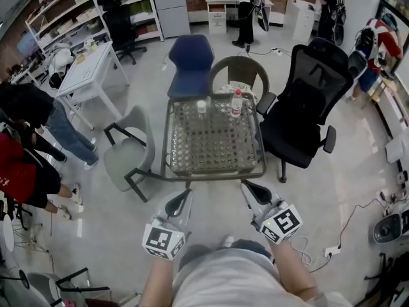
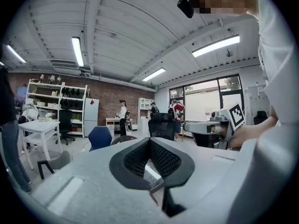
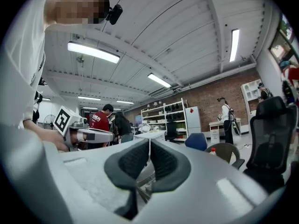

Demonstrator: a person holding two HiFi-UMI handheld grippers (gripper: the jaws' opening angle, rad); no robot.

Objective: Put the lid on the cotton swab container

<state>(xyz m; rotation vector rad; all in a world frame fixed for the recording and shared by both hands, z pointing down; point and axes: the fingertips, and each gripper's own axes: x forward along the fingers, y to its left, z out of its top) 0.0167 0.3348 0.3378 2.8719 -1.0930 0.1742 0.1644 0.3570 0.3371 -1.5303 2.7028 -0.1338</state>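
A small clear container (image 1: pixel 202 107) stands near the far edge of the glass-topped table (image 1: pixel 213 165); its lid cannot be made out at this distance. Both grippers hover short of the table's near edge, over the floor, pointing roughly level toward it. My left gripper (image 1: pixel 187 193) is shut with nothing between its jaws, and so is my right gripper (image 1: pixel 245 184). In the left gripper view the left gripper's (image 2: pixel 149 141) pads meet; the right gripper view shows the right gripper's (image 3: pixel 149 143) pads pressed together.
A clear bottle with a red cap (image 1: pixel 236 103) stands right of the container. Chairs ring the table: grey (image 1: pixel 128 155) at left, blue (image 1: pixel 190 62) and brown (image 1: pixel 239 72) behind, black office chair (image 1: pixel 303 117) at right. People stand at the left and at the back of the room.
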